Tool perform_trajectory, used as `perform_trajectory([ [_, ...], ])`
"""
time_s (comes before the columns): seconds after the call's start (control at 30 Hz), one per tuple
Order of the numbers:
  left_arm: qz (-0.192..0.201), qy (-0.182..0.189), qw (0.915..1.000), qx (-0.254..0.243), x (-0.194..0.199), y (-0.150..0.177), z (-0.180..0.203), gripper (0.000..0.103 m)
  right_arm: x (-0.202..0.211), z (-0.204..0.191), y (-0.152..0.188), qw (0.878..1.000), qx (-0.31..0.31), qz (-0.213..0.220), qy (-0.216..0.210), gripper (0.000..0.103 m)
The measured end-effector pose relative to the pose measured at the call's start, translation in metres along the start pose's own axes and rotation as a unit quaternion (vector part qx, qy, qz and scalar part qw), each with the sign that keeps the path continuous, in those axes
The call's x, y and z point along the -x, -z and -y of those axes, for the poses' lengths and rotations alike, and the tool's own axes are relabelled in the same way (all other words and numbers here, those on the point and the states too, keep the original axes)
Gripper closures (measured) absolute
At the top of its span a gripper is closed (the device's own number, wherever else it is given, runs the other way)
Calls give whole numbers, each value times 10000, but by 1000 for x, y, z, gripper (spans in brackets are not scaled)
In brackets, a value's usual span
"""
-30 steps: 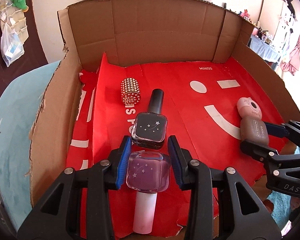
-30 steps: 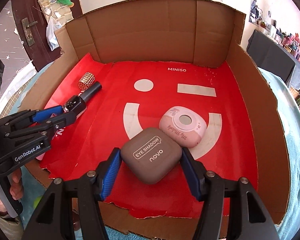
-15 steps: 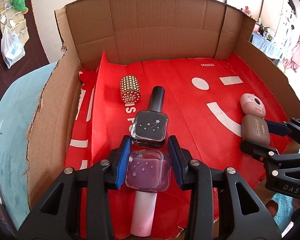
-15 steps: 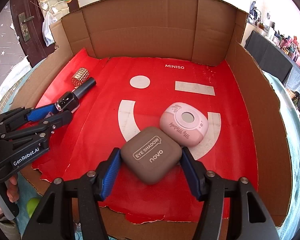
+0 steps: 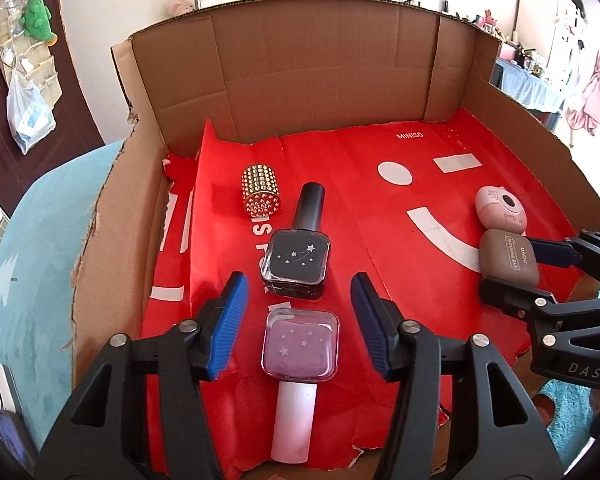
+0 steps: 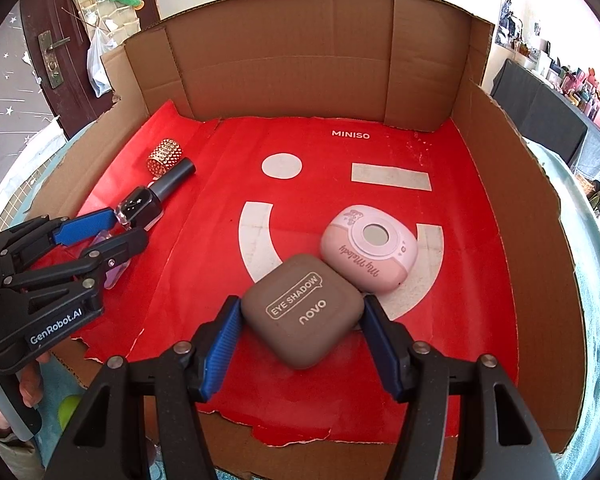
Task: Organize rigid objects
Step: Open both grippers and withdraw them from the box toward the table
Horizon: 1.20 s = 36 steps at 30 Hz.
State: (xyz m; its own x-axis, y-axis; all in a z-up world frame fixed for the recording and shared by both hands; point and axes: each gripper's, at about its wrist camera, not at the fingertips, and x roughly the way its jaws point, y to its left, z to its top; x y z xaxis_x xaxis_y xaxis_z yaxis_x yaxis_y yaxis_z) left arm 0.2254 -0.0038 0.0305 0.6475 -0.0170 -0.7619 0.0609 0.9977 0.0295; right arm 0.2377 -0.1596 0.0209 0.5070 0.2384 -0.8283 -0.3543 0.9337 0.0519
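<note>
A purple nail polish bottle with a white cap lies on the red liner between the fingers of my left gripper. The jaws are opening and the blue pads stand clear of the bottle on both sides. Just beyond it lies a black nail polish bottle, and a gold studded cylinder sits further back. My right gripper is shut on a brown eye shadow case, which rests on the liner and touches a pink round-cornered case.
Everything sits in a low cardboard box lined with red paper, with walls at the back and both sides. Around the box is a teal cloth. A hand grips the left tool's handle.
The left gripper's jaws have spread apart and let go of the purple bottle, which now lies free on the liner. The right gripper and the brown case have not moved.
</note>
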Motion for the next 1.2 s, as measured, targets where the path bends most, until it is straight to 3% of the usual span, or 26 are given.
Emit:
perform_trajectory([
  [0.1,105,-8,9999,12,7,-1,-1,35,3,0,2,10000,-8,18,-42,40],
  [0.23,219,-58,9997,-18,18,0,-2,31,14,-2,5,9999,32,156,-65,40],
  [0.3,310,-82,9995,-39,25,2,-1,22,22,-3,8,9995,46,292,-88,33],
  [0.43,497,-91,9987,-45,43,6,-1,19,40,-5,13,9984,36,533,-173,31],
  [0.57,642,-54,9979,33,56,11,-3,5,54,-4,19,9971,1,709,-276,25],
  [0.97,1067,-50,9942,135,94,31,-1,0,101,-10,46,9891,38,1413,-419,1],
  [1.2,1115,-54,9937,109,109,43,5,0,120,-16,59,9845,127,1713,-359,0],
])
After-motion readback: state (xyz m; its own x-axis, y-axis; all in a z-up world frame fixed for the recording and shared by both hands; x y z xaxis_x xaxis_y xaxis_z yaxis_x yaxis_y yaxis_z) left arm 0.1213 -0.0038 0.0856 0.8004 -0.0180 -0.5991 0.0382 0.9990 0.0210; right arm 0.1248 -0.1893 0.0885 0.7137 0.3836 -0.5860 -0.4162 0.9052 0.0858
